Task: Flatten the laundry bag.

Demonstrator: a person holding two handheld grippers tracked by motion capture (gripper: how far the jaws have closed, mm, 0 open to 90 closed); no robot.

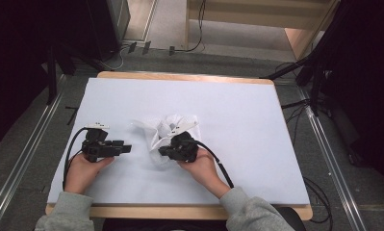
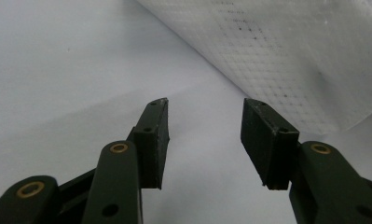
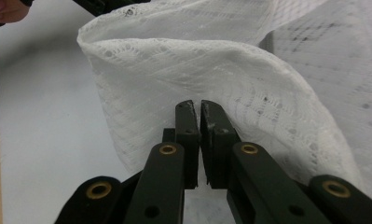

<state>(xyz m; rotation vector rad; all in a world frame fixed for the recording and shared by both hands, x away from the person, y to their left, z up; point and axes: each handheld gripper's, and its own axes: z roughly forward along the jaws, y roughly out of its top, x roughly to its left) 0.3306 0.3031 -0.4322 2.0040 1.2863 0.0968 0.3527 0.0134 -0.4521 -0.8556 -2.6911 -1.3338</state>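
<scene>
A white lacy cloth [image 1: 172, 126] lies bunched near the middle of the white-covered table [image 1: 237, 101]. My right gripper [image 1: 161, 151] is at the cloth's near side, pointing left. In the right gripper view its jaws [image 3: 197, 103] are shut, apparently pinching a thin edge of the cloth [image 3: 197, 60], which rises in a fold just beyond the tips. My left gripper [image 1: 127, 148] rests on the table left of the cloth, pointing right toward it. Its jaws [image 2: 205, 102] stand open over bare table with nothing between them, a short way from the cloth's edge [image 2: 286, 56].
The table's wooden rim [image 1: 180, 76] shows at the back. White surface spreads to the right and behind the cloth. Cables [image 1: 319, 192] and dark stands [image 1: 319, 72] are on the floor to the right, and a wooden frame [image 1: 295, 38] stands behind the table.
</scene>
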